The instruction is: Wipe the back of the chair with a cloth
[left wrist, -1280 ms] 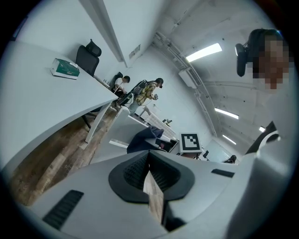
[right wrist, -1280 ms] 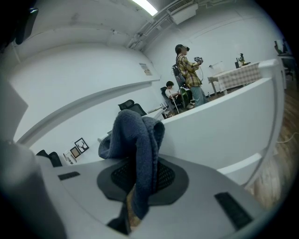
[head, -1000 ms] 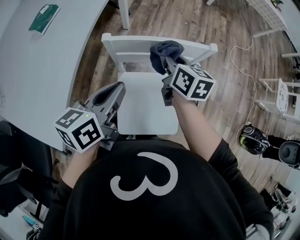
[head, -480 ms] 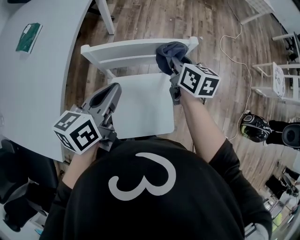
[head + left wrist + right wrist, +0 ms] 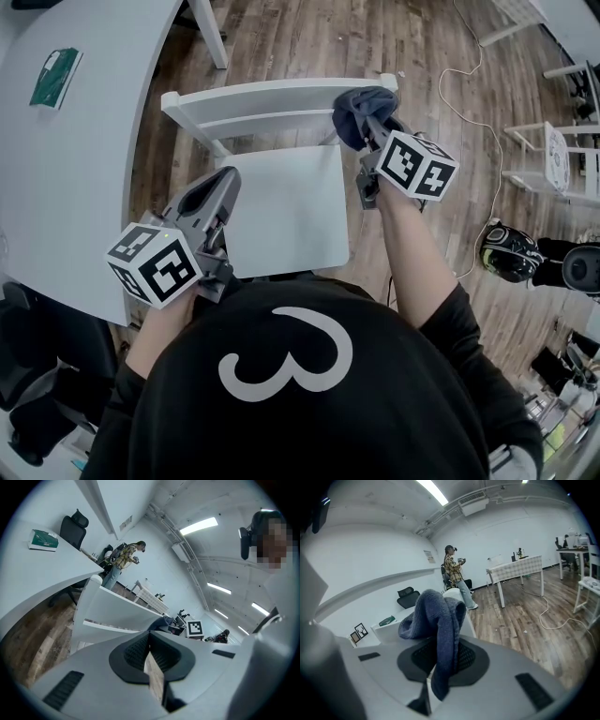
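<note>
Right gripper is clamped on a dark blue knitted cloth, pressing it against the right end of the white wooden chair's back rail. Left gripper, jaws together and empty, hovers over the seat's left edge.

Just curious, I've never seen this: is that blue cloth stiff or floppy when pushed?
Probably floppy: the cloth droops in folds from the shut right gripper. Likely light: one pinch holds it. It bunches on the chair back, so pushing may drag it unevenly.
</note>
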Motion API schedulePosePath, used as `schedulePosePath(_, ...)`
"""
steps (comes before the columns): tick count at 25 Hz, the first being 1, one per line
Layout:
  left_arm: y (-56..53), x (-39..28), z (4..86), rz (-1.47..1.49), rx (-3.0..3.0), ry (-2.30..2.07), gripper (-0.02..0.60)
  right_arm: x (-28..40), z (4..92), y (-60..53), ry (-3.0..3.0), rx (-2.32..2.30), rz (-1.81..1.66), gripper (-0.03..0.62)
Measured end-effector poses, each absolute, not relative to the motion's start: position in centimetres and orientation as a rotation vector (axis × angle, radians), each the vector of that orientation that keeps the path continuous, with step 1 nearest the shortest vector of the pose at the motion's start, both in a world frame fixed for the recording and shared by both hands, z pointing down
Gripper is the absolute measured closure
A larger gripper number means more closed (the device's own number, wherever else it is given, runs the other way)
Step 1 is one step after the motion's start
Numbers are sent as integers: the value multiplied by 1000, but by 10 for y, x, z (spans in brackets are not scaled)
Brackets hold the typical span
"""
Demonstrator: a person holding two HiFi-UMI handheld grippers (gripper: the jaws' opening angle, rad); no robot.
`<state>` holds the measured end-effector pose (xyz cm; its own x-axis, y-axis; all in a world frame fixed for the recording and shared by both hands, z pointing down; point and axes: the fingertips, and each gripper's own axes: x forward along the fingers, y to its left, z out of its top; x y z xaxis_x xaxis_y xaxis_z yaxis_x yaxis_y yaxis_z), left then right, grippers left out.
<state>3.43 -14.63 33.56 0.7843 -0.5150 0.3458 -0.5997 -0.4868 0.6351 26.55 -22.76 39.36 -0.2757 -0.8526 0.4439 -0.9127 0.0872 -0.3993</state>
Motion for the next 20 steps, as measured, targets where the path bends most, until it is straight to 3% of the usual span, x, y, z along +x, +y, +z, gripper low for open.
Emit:
schedulePosePath(8, -146, 17, 337, 106, 2159, -860, 568, 237, 379, -220, -2381, 1699, 1008, 542)
schedulePosePath(20, -144, -43, 344, 52, 2073, -1006, 568, 78, 390, -218, -2584, 1181, 977, 542)
